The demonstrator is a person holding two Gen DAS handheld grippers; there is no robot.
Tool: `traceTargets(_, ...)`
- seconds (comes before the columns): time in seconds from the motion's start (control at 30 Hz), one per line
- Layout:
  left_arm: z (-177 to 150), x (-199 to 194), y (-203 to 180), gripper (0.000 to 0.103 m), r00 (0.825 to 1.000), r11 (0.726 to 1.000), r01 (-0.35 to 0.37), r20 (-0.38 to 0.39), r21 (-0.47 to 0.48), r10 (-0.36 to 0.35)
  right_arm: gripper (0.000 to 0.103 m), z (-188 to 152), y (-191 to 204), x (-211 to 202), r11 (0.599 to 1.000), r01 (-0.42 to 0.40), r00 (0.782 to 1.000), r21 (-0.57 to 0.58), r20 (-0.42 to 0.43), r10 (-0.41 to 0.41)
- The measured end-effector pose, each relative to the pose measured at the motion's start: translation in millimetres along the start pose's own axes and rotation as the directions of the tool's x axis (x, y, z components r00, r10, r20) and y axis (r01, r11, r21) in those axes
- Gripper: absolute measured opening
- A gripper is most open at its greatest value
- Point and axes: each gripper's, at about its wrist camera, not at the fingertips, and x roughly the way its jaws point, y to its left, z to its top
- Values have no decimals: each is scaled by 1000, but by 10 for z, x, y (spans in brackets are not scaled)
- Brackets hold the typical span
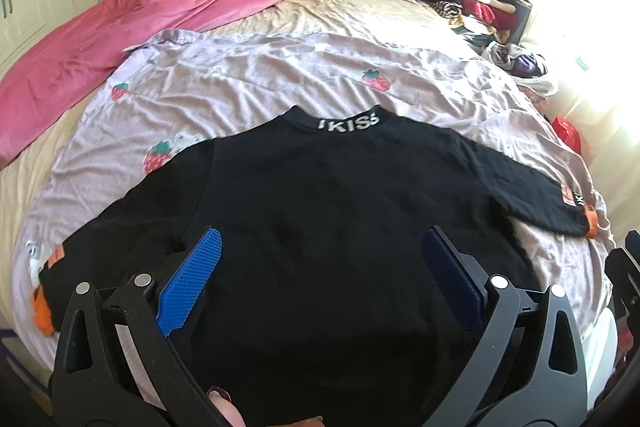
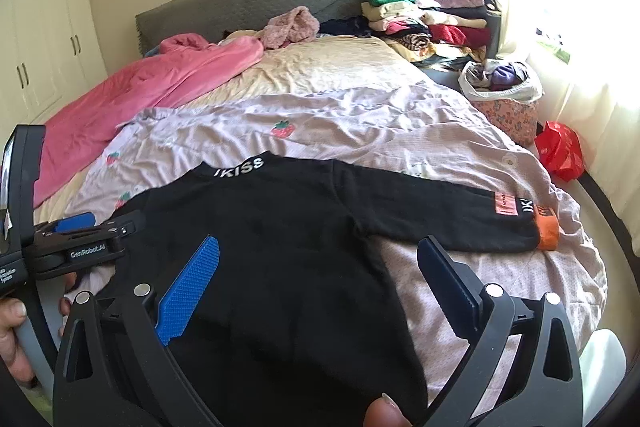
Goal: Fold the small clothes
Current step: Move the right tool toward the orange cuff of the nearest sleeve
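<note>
A black long-sleeved top [image 1: 340, 207] lies flat on a lilac strawberry-print sheet [image 1: 248, 75], its "IKISS" collar [image 1: 348, 123] pointing away from me. Both sleeves are spread sideways, with orange cuffs at the left [image 1: 44, 311] and at the right [image 2: 546, 231]. My left gripper [image 1: 320, 267] is open over the lower middle of the top, with nothing between its blue pads. My right gripper [image 2: 320, 279] is open over the right edge of the top's body [image 2: 280, 247], under the right sleeve. A hand holds the left gripper [image 2: 80, 243] at the left of the right wrist view.
A pink blanket [image 1: 140, 39] lies bunched along the left side of the bed. Stacked folded clothes [image 2: 432, 15] sit at the far right corner by the grey headboard [image 2: 248, 3]. A flowered basket of clothes [image 2: 504, 95] and a red bag [image 2: 560, 151] stand beside the bed on the right.
</note>
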Motion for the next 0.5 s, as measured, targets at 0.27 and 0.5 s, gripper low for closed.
traceTargets(0.27,261,52,-367,94,999,998,43,10,45,-44,99,326,-248,-20,999,-8,999,48,51,5)
traceTargets(0.5,512,116,-598,94,999,997,40,30,68,-42,99,687,-690,-76,991,37,989,132,140,-55)
